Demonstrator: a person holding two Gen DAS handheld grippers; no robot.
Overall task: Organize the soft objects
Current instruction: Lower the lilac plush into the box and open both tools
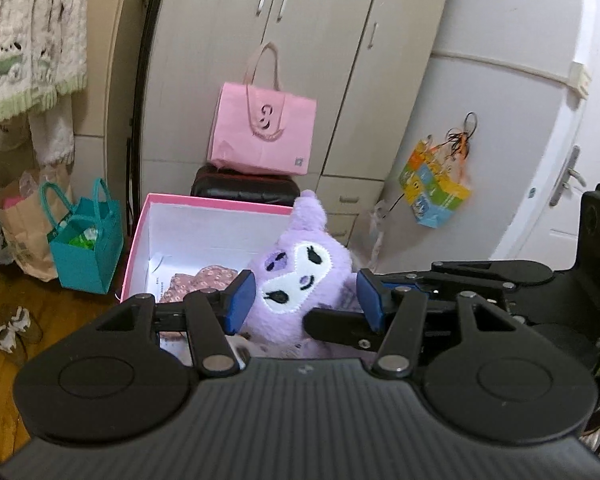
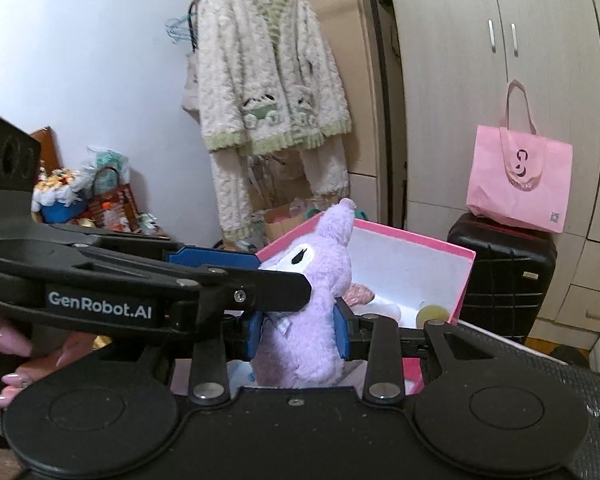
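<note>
Pink tote (image 1: 262, 134) atop black suitcase (image 2: 504, 276); teal bag (image 1: 86, 250), maybe w/ bottles.

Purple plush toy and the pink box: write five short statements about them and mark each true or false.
1. The purple plush toy sits between the pads of the right claw. True.
2. The pink box has its lid on. False: it is open, with its white inside showing.
3. The pink bag rests on a dark suitcase. True.
4. The box holds nothing. False: a patterned pink cloth lies inside.
5. The left claw is nowhere near the toy. False: its blue pads stand on either side of the toy's face.
</note>
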